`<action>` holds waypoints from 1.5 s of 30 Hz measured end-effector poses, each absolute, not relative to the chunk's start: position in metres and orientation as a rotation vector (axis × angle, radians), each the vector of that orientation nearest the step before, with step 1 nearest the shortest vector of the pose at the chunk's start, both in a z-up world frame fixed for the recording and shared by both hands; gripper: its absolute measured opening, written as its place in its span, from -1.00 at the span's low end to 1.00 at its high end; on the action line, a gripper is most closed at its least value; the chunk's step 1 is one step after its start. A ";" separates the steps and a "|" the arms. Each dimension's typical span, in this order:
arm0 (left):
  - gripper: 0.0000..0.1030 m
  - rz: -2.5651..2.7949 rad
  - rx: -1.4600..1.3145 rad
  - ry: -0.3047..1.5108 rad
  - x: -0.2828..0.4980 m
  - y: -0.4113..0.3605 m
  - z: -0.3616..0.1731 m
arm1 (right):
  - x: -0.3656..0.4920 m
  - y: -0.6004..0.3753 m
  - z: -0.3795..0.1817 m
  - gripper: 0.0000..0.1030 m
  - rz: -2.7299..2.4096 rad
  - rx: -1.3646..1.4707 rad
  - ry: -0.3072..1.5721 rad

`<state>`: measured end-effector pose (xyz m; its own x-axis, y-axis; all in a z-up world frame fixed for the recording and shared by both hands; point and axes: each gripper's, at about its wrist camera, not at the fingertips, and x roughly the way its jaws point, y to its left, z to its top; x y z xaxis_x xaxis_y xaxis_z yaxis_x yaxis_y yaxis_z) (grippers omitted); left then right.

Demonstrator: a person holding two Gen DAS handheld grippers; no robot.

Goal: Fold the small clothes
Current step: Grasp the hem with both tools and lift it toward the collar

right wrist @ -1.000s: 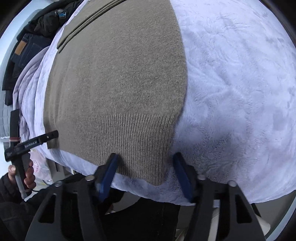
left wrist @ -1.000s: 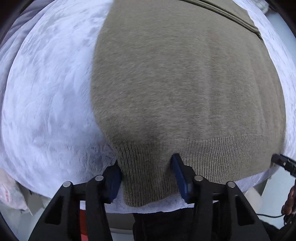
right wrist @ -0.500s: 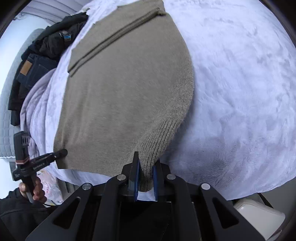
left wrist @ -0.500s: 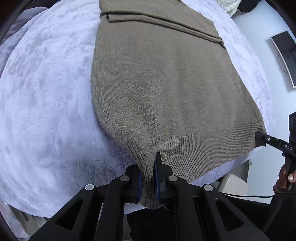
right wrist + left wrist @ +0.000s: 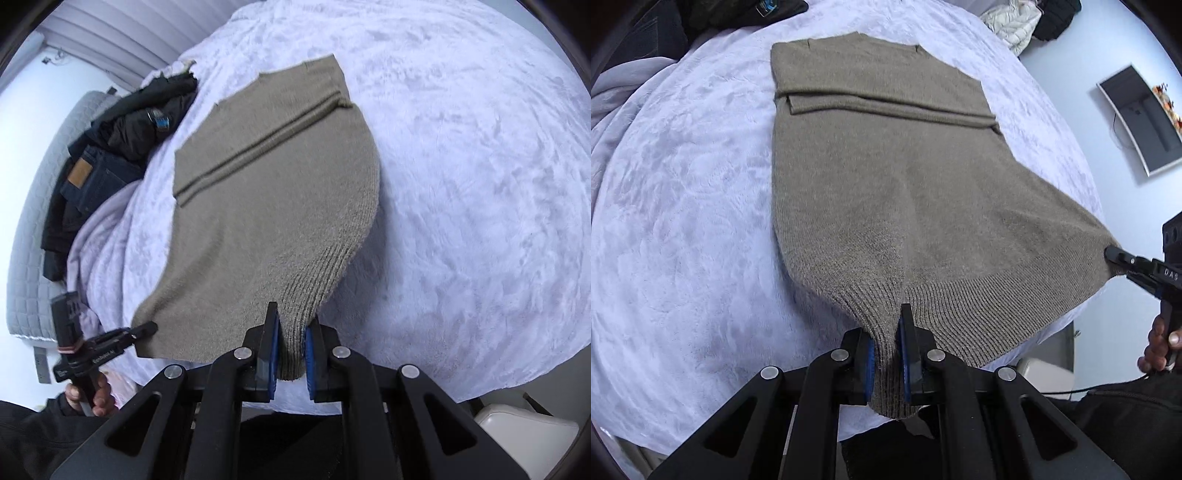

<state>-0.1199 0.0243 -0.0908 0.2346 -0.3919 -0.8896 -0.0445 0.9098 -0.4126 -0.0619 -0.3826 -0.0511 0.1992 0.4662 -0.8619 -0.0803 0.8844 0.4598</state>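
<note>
An olive-brown knit sweater point(image 5: 886, 177) lies on a pale lilac fluffy blanket point(image 5: 683, 221), sleeves folded across its upper part. My left gripper point(image 5: 886, 354) is shut on the ribbed hem at its near left corner and lifts it. My right gripper point(image 5: 290, 350) is shut on the hem's near right corner, also raised; it shows at the right edge of the left wrist view point(image 5: 1115, 258). The sweater point(image 5: 273, 192) hangs taut between both grippers. The left gripper shows at the lower left of the right wrist view point(image 5: 144, 330).
Dark clothes and jeans point(image 5: 110, 147) are piled at the far left of the bed, by a grey quilted headboard point(image 5: 26, 221). A pale garment point(image 5: 1012, 22) lies at the far right. A wall monitor point(image 5: 1141, 122) is to the right. The bed edge is just below the grippers.
Both grippers closed on the hem corners and lifted them up and back; more of the sweater and bed has come into view.
</note>
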 end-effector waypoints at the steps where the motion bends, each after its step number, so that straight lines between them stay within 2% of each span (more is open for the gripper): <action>1: -0.77 -0.243 -0.398 1.311 -0.118 0.028 -0.087 | -0.060 -0.382 -0.047 -0.76 0.399 0.348 1.315; 14: -0.77 -0.086 -0.516 1.202 -0.084 0.041 -0.049 | -0.002 -0.394 -0.012 -0.76 0.511 0.441 1.227; 29: -0.77 0.073 -0.551 1.146 0.035 0.044 -0.016 | 0.132 -0.386 0.009 -0.76 0.633 0.524 1.153; 35: -0.77 0.058 -0.541 1.150 0.095 0.055 -0.027 | 0.179 -0.372 0.011 -0.76 0.591 0.505 1.130; 45: -0.77 0.082 -0.573 1.202 0.200 0.085 -0.091 | 0.287 -0.334 -0.043 -0.76 0.518 0.483 1.136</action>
<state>0.1997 0.0855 -0.0915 0.3761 -0.2364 -0.8959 -0.3564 0.8556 -0.3753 0.2871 -0.3336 -0.0433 0.3300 0.6119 -0.7188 -0.1405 0.7848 0.6036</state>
